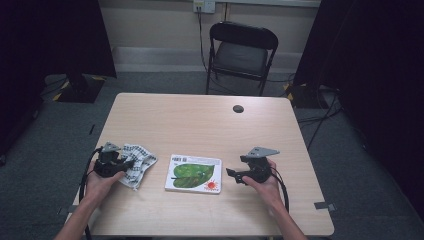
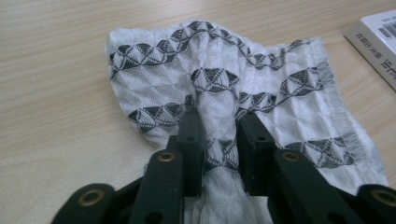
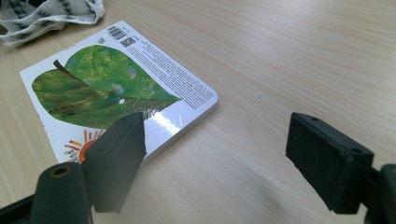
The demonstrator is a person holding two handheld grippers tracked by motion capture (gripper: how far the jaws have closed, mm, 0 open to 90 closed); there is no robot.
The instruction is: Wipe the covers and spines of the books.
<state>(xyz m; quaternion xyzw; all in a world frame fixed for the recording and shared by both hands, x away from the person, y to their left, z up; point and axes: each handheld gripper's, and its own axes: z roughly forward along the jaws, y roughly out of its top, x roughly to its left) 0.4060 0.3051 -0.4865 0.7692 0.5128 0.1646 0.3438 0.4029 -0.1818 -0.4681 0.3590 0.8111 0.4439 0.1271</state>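
At the left side of the table [image 1: 200,120] lies a crumpled white cloth [image 2: 233,88] with black triangle bands, and the left gripper [image 2: 218,135] pinches a raised fold of it between narrow jaws. To the right lies a book [image 1: 194,173] with a green leaf, and the right gripper [image 3: 215,158] is near its edge, jaws wide and holding nothing.

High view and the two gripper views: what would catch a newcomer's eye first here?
The board book with its big green leaf and red sun lies flat at the middle of the table's near side. To its left, the left gripper pinches a raised fold of the white cloth with dark triangle bands. To the book's right, the right gripper stands wide open with nothing between its jaws.
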